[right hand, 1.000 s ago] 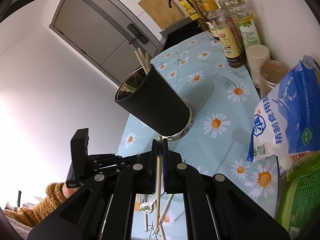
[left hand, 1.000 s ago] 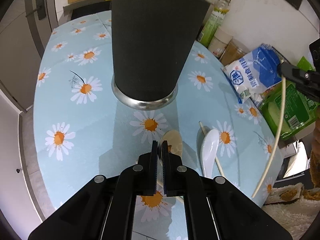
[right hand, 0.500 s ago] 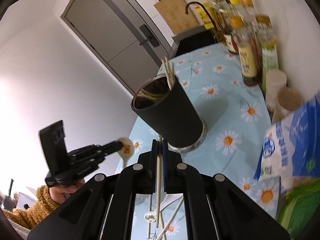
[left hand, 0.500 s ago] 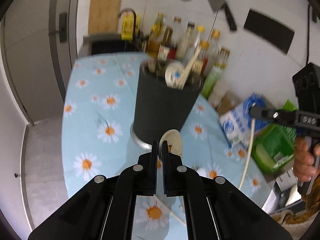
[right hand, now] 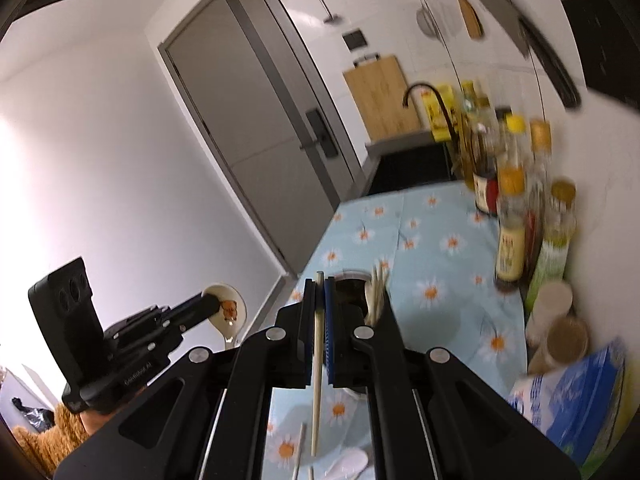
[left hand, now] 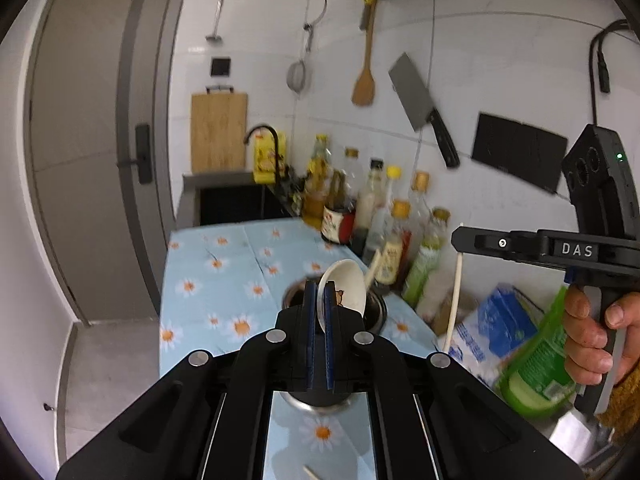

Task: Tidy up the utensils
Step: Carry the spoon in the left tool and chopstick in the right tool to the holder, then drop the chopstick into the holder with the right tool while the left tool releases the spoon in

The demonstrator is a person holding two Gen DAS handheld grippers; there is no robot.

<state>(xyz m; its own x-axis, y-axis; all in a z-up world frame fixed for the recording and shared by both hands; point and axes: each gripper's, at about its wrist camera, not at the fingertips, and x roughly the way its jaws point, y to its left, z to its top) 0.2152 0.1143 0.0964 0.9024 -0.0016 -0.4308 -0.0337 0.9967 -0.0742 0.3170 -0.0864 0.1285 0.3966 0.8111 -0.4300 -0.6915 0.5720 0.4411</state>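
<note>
- The left gripper (left hand: 319, 292) is clamped on a white spoon (left hand: 344, 289) with a small cartoon print in its bowl; the spoon is held in the air just above the mouth of the utensil holder (left hand: 374, 307).
- The right gripper (right hand: 319, 286) is pinched on a single pale chopstick (right hand: 317, 364), which hangs lengthwise between its fingers and points down toward the table.
- Under the right gripper, near the front edge of the table (right hand: 448, 276), another white spoon (right hand: 347, 465) and a loose chopstick (right hand: 298, 456) lie on the blue daisy-print cloth.
- The utensil holder is a dark cup with a shiny metal rim and base, standing around the middle of the table. A bundle of pale chopsticks (right hand: 376, 294) leans against its right inner wall, and the handle of a spoon already inside (left hand: 373, 268) sticks out over the rim.
- Along the right edge of the table, by the wall, lie a blue-and-white bag (right hand: 576, 396) and a green packet (left hand: 536, 364), with two lidded jars (right hand: 554, 328) just behind them.
- Farther along that edge stands a row of sauce and oil bottles (left hand: 384, 220), close together.
- Past the far edge of the table sit a dark sink with a black tap (left hand: 264, 148) and a wooden cutting board (left hand: 218, 132) leaning on the tiled wall.
- A cleaver (left hand: 420, 108), a wooden spatula (left hand: 364, 76) and a strainer (left hand: 298, 76) hang on the wall.
</note>
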